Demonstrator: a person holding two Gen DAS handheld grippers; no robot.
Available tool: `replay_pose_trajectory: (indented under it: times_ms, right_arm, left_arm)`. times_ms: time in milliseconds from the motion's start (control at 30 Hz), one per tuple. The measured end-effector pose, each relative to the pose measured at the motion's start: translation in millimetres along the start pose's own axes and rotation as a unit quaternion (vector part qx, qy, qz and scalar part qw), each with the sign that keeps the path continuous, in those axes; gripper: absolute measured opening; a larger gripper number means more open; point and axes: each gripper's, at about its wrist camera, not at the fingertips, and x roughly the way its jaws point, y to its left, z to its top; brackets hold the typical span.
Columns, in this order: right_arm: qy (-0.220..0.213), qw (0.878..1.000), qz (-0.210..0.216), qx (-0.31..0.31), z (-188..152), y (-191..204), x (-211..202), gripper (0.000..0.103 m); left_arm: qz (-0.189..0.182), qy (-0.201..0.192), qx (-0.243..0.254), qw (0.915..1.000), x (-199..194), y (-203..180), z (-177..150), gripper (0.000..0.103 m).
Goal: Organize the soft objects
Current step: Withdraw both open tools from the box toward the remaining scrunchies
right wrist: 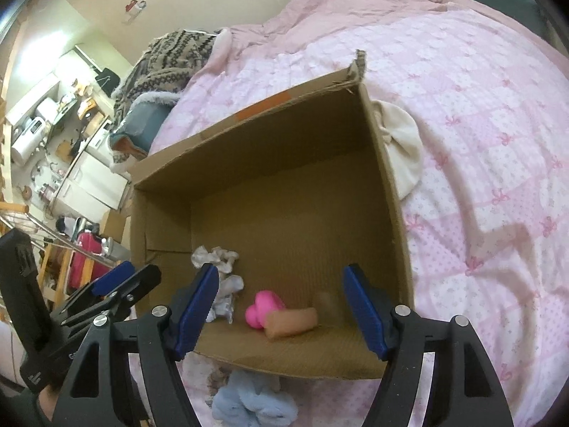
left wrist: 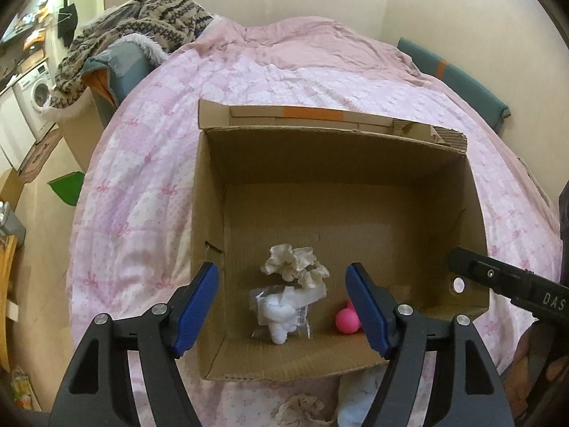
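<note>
left hand-held gripper (left wrist: pixel 282 311) agape, empty | right hand-held gripper (right wrist: pixel 281 309) agape | pink toy (right wrist: pixel 264 309) between, below

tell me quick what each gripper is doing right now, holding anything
Left gripper: open, empty, fingers spread over the box.
Right gripper: open, empty, over the same box.

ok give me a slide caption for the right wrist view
Open right gripper above a cardboard box holding a pink toy.
</note>
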Motion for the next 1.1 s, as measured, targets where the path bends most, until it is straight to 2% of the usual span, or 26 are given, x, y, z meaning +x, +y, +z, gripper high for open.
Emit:
replay_pose_trajectory:
  times_ms: [333, 600, 1100]
  right_arm:
    - [-0.006, 1.0, -0.001, 0.015, -8.1, -2.6, -17.6, 0.077]
    - [-0.01, 1.0, 0.006, 0.013, -20.3, 2.1, -35.0, 0.077]
    - [-0.017, 0.999, 0.022, 0.043, -47.0, -2.8, -57.1, 0.077]
  left_arm:
    - [0.005, -0.016, -0.01, 0.9998, -31.9, 11.9, -3.5, 0.072]
    - [0.004, -0.006, -0.043, 0.999, -54.8, 27.4, -21.5, 0.072]
    - [0.009, 0.003, -0.043, 0.999, -76.5, 26.5, -53.5, 0.072]
